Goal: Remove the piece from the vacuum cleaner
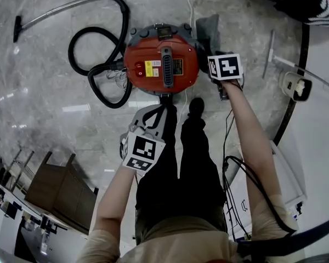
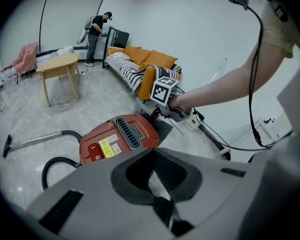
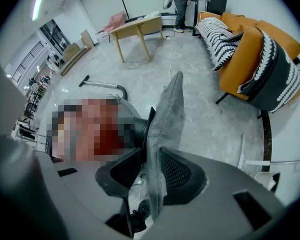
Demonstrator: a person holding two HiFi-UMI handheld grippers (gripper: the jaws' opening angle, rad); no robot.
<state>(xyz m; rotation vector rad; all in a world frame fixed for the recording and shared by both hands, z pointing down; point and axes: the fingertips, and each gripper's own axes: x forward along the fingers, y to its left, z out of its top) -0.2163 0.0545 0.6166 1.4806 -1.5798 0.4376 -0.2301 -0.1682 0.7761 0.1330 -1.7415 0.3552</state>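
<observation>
One red vacuum cleaner (image 1: 162, 64), two labels (image 1: 152, 68) (print unreadable). Right gripper (image 3: 151, 181) fingers apart around one grey cloth piece (image 3: 166, 124); left gripper (image 2: 157, 179) fingers apart, empty.

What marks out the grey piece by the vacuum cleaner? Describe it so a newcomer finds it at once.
Find the round red vacuum cleaner on the marble floor. On its side away from the black hose stands the grey piece, between the right tool's open jaws. It alone is a thin, dull grey, cloth-like flap.
</observation>
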